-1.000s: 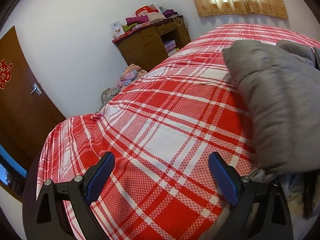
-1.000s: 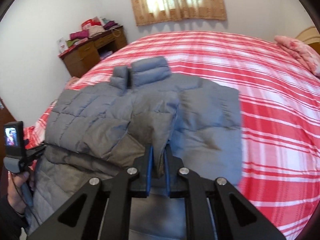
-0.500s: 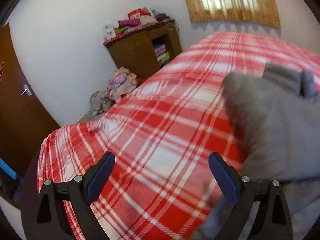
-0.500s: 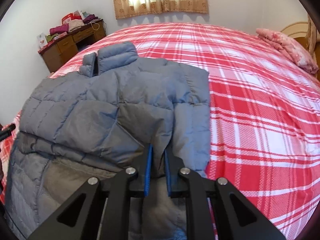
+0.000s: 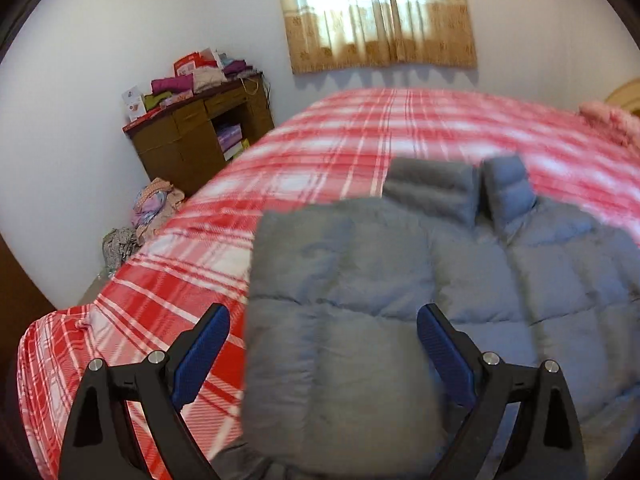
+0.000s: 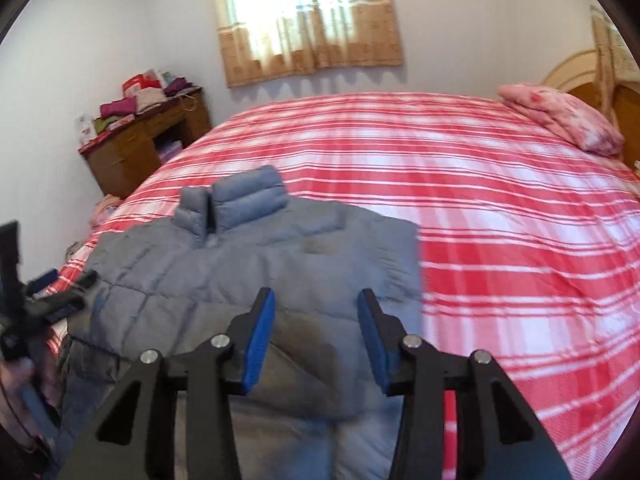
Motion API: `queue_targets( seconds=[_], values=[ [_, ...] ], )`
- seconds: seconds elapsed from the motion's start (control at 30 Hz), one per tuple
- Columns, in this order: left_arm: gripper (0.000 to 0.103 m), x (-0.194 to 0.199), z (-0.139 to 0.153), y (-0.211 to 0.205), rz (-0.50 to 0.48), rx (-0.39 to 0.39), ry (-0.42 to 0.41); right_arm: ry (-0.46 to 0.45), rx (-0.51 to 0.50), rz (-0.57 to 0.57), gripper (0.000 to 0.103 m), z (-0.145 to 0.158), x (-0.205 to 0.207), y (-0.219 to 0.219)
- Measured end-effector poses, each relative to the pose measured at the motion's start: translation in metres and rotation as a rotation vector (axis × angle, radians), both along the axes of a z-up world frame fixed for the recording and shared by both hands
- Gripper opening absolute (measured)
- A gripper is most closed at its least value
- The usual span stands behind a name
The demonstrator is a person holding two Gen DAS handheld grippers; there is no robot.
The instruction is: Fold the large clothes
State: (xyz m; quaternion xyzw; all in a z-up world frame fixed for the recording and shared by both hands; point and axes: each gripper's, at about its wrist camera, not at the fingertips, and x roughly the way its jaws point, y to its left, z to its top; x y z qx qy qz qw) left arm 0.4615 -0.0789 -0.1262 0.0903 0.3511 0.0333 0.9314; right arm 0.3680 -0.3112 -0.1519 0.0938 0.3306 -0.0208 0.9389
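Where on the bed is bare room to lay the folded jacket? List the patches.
Free: the plaid bedspread between the gray jacket and the pink pillow, and the strip toward the curtain. Crowded: the jacket's side, where the left claw hovers.

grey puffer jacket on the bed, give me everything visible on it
The grey puffer jacket is quilted and padded, of a soft matte fabric. It lies flat on the red plaid bedspread, near the bed's left side. Its stand-up collar is split at the front opening and points toward the window. Both sleeves look folded in over the body, so the outline is roughly rectangular. The hem end, nearest the cameras, is partly out of view. The left claw and right claw are both open above it, gripping nothing.
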Motion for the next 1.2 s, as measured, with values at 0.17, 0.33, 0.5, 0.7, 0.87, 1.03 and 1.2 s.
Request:
queue_targets(
  seconds=[0.17, 0.33, 0.5, 0.7, 0.87, 1.03, 1.2],
  values=[
    [0.095, 0.014, -0.033, 0.011, 0.039, -0.039, 0.056, 0.072, -0.001, 0.013, 0.045, -0.043, 0.023, 0.011],
    [0.098, 0.017, -0.043, 0.015, 0.033, -0.071, 0.083, 0.083, 0.013, 0.019, 0.043, -0.058, 0.018, 0.009],
    [0.101, 0.021, -0.049, 0.021, 0.051, -0.097, 0.113, 0.090, 0.042, 0.019, 0.043, -0.064, 0.017, 0.004],
    [0.102, 0.021, -0.053, 0.018, 0.059, -0.077, 0.121, 0.104, 0.009, 0.015, 0.043, -0.067, 0.022, 0.011],
    [0.102, 0.022, -0.055, 0.018, 0.058, -0.070, 0.124, 0.111, -0.016, 0.010, 0.043, -0.068, 0.024, 0.014],
    [0.102, 0.022, -0.056, 0.018, 0.058, -0.077, 0.125, 0.112, -0.027, 0.007, 0.043, -0.069, 0.023, 0.015],
    [0.102, 0.023, -0.056, 0.019, 0.057, -0.088, 0.127, 0.114, -0.042, 0.005, 0.043, -0.070, 0.024, 0.016]
  ],
)
